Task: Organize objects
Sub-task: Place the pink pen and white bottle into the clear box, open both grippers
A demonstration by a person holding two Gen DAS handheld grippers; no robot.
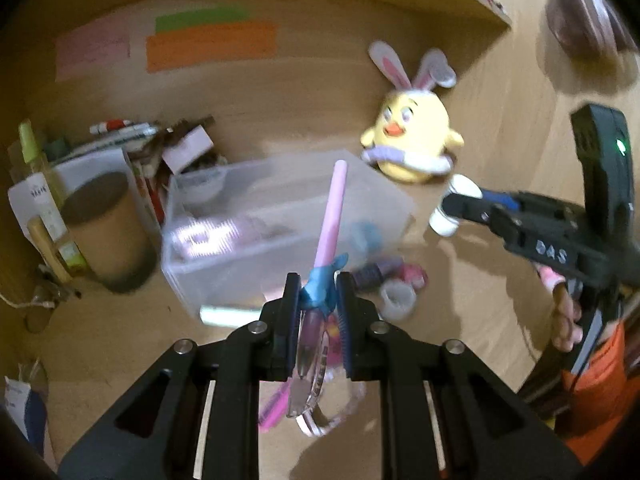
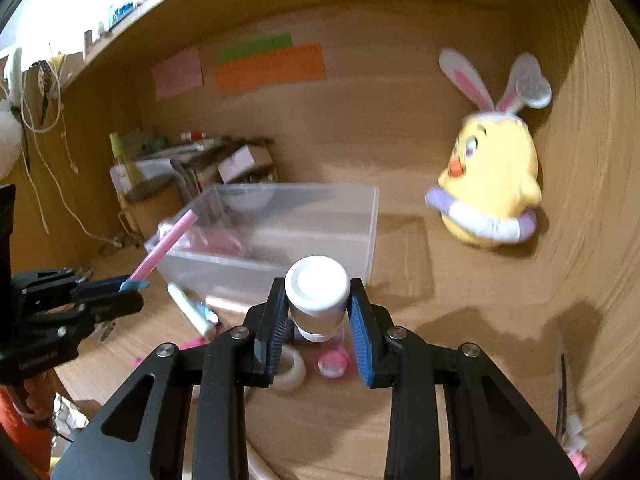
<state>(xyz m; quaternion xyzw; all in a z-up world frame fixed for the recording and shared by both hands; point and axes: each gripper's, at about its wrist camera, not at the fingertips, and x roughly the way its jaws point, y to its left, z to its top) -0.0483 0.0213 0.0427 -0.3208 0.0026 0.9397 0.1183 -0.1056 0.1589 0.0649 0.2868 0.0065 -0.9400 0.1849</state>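
My left gripper (image 1: pixel 318 294) is shut on a pink pen with a blue clip (image 1: pixel 331 216), held up in front of a clear plastic box (image 1: pixel 280 232); the pen also shows in the right wrist view (image 2: pixel 166 246). My right gripper (image 2: pixel 318 312) is shut on a small white-capped bottle (image 2: pixel 316 292), held above the desk just in front of the box (image 2: pixel 280 232). In the left wrist view the right gripper (image 1: pixel 460 206) holds that bottle (image 1: pixel 456 204) right of the box. The box holds a few pinkish items.
A yellow chick plush with bunny ears (image 2: pixel 492 184) sits at the back right. Tape roll (image 2: pixel 290 370), pink round item (image 2: pixel 332 364) and a white tube (image 2: pixel 190 310) lie on the wooden desk. A brown cylinder (image 1: pixel 108 232) and cluttered stationery (image 1: pixel 132 136) stand at left.
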